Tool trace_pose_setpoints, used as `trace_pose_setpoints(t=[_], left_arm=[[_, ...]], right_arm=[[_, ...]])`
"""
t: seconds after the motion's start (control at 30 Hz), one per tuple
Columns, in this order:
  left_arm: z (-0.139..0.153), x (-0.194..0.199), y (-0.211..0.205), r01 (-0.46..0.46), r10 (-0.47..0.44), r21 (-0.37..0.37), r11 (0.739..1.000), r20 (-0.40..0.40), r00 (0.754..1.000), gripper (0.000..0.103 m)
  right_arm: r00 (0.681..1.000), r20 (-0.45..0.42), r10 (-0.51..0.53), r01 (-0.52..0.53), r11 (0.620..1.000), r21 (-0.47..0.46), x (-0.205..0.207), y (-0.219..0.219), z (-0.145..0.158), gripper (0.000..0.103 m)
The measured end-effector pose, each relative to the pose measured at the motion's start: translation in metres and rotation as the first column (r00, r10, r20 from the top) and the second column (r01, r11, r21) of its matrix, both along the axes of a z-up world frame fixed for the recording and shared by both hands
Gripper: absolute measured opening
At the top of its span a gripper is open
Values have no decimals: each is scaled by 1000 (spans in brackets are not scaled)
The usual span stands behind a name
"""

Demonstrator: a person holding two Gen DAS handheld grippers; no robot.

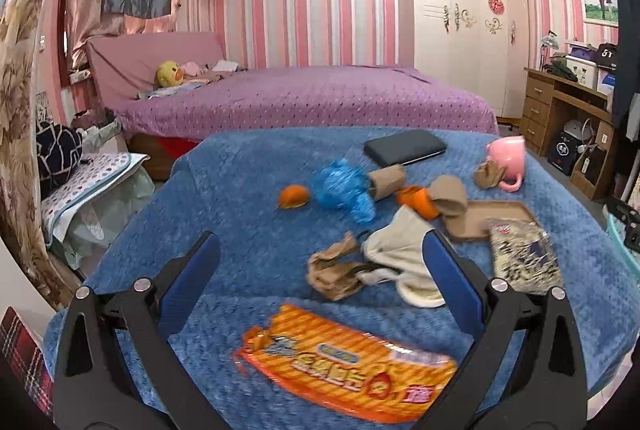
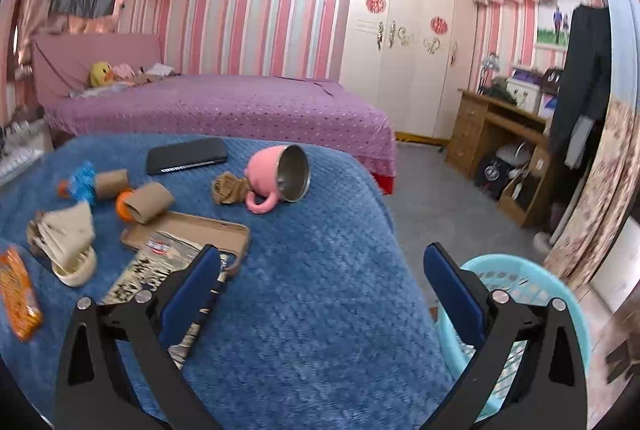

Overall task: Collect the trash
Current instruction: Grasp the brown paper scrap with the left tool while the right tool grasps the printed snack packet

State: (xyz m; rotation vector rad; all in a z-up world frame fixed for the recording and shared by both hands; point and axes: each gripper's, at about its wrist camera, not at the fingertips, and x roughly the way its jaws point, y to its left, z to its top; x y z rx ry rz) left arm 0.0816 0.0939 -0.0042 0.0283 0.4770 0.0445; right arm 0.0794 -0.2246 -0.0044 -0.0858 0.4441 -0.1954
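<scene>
Blue fleece blanket (image 1: 248, 230) carries the litter. My left gripper (image 1: 320, 254) hangs spread wide and empty, the blurred orange wrapper (image 1: 344, 358) at its 6 o'clock, its right finger hiding part of a beige paper cup (image 1: 404, 250). My right gripper (image 2: 322, 266) gapes too, covering some of the black-and-white packet (image 2: 148, 270); the turquoise basket (image 2: 532, 270) at 3 o'clock is cut off.
</scene>
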Motion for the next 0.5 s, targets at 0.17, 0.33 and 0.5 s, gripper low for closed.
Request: trace_pose_setpoints(t=[0.17, 0.33, 0.5], left_arm=[[-16, 7, 10, 3, -3, -2, 1000, -47, 999, 98], [-29, 21, 4, 21, -18, 34, 999, -83, 996, 98], [-42, 42, 8, 19, -13, 41, 999, -150, 989, 90]], right_arm=[[1000, -10, -7, 7, 1000, 12, 5, -3, -5, 99], [999, -33, 4, 0, 995, 103, 12, -18, -14, 99], [997, -66, 35, -25, 989, 147, 20, -21, -20, 99]])
